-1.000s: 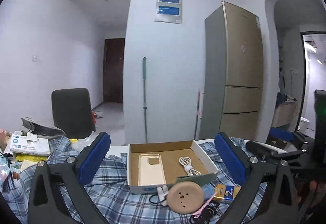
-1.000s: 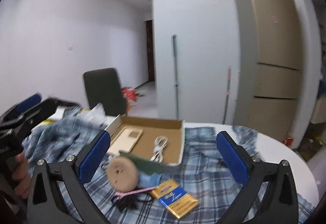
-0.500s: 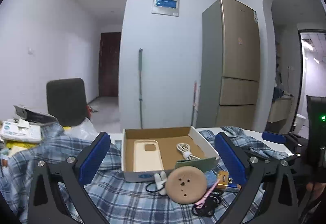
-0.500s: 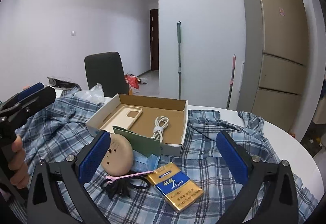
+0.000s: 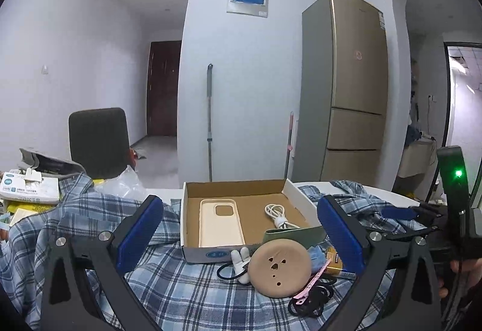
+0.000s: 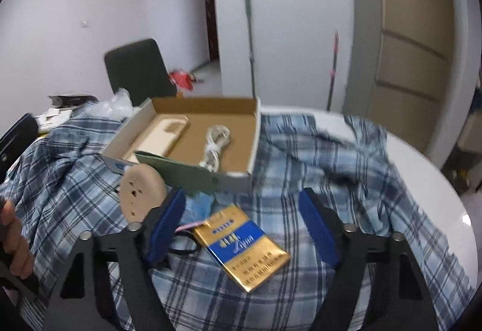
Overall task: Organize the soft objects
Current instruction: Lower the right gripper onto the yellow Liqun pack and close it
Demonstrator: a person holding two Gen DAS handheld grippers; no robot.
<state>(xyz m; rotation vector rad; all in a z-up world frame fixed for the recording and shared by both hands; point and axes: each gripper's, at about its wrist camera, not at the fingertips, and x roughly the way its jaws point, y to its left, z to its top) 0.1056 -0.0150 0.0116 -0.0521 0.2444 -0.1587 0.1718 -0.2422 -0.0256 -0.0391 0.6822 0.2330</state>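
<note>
An open cardboard box [image 5: 192, 240] lies on a blue plaid cloth [image 5: 180, 291] and holds a cream phone case [image 5: 220, 225] and a coiled white cable [image 5: 278, 215]. In front of it lie a round tan plush [image 5: 278, 267], a small white plush [image 5: 241, 260], a blue mask [image 6: 198, 204], black hair ties [image 5: 310, 301], a pink clip [image 5: 310, 282] and a gold-and-blue pack [image 6: 244, 243]. My left gripper [image 5: 241, 228] is open, above the box's front. My right gripper [image 6: 241, 222] is open, low over the pack [image 5: 334, 260]. A green wallet [image 6: 180, 171] leans on the box [image 6: 253, 150].
The cloth [image 6: 331, 156] covers a white round table [image 6: 433, 195]. Papers and boxes [image 5: 30, 186] are piled at the left. A dark chair [image 5: 98, 141] stands behind the table. A fridge [image 5: 349, 89] and a mop [image 5: 209, 120] stand at the wall.
My right gripper has dropped and moved forward towards the pack, its jaws narrower than before. My left gripper has moved a little closer to the box.
</note>
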